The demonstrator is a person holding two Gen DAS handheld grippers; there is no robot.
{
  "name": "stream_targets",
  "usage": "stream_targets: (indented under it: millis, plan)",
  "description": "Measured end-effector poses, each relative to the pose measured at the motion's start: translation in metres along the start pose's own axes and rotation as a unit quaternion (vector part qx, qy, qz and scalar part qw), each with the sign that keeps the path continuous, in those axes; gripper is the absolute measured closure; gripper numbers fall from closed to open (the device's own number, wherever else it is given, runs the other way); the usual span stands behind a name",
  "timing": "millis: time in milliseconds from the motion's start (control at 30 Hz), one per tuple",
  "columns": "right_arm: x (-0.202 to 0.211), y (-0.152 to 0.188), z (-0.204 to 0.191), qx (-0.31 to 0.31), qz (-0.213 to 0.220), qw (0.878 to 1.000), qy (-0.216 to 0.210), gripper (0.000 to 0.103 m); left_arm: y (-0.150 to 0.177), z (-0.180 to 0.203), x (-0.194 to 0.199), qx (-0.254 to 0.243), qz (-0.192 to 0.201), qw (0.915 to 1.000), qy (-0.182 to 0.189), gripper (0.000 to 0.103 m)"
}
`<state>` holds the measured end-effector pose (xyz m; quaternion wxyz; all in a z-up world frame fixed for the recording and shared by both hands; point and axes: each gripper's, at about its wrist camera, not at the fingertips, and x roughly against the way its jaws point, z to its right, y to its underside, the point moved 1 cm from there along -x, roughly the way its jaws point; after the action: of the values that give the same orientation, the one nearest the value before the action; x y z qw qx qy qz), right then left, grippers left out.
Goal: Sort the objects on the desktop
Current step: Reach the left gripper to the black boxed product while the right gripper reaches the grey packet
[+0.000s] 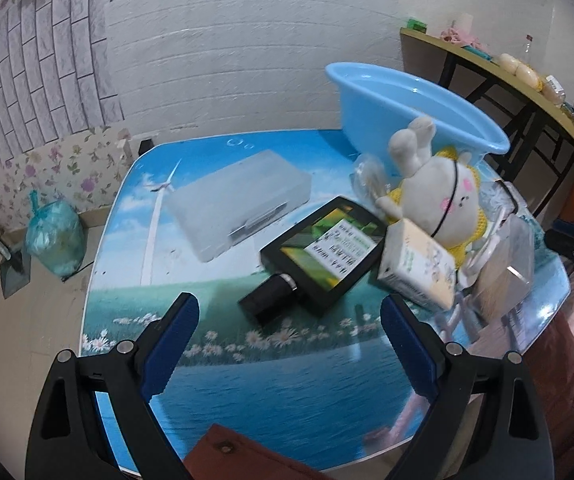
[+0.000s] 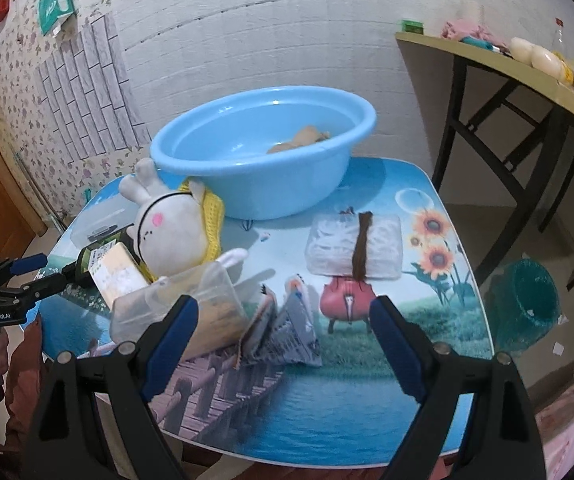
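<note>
Your left gripper [image 1: 289, 316], wide open and empty, points at the black bottle [image 1: 268, 295], lying lengthwise just ahead between the fingers; your right gripper [image 2: 283, 322] is empty too.

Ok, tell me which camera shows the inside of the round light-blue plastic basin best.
The right wrist view: the round light-blue plastic basin faces the camera with its rim whole, and a tan object lies inside. The left wrist view catches the basin obliquely, its near side partly hidden by the white plush rabbit.
</note>
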<state>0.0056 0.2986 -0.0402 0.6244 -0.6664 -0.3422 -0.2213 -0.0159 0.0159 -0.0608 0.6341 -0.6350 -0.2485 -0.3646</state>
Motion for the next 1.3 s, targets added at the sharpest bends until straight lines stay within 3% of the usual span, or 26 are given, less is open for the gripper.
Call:
stream_targets:
  millis: [133,267,467,1200,1300]
  plan:
    - [0.000,0.002,0.006,-0.011,-0.004,1.000,0.009,0.016,0.004,-0.004,-0.005,0.001,-0.004,1.0000,-0.006,0.011]
    - [-0.005,0.007,0.010,-0.019,-0.018,1.000,0.016,0.026,0.004,-0.006,-0.013,0.001,-0.009,0.9999,-0.006,0.011]
    - [-0.014,0.012,0.016,-0.031,-0.038,0.999,0.019,0.033,0.005,-0.001,-0.020,-0.004,-0.015,0.9999,0.001,0.011]
    - [-0.045,0.016,-0.003,-0.013,-0.076,0.997,-0.006,0.034,-0.014,0.004,-0.048,-0.030,-0.027,0.9988,0.028,0.011]
    - [-0.046,0.015,-0.001,-0.017,-0.076,0.997,-0.012,0.044,-0.016,0.008,-0.052,-0.042,-0.028,0.9982,0.033,0.011]
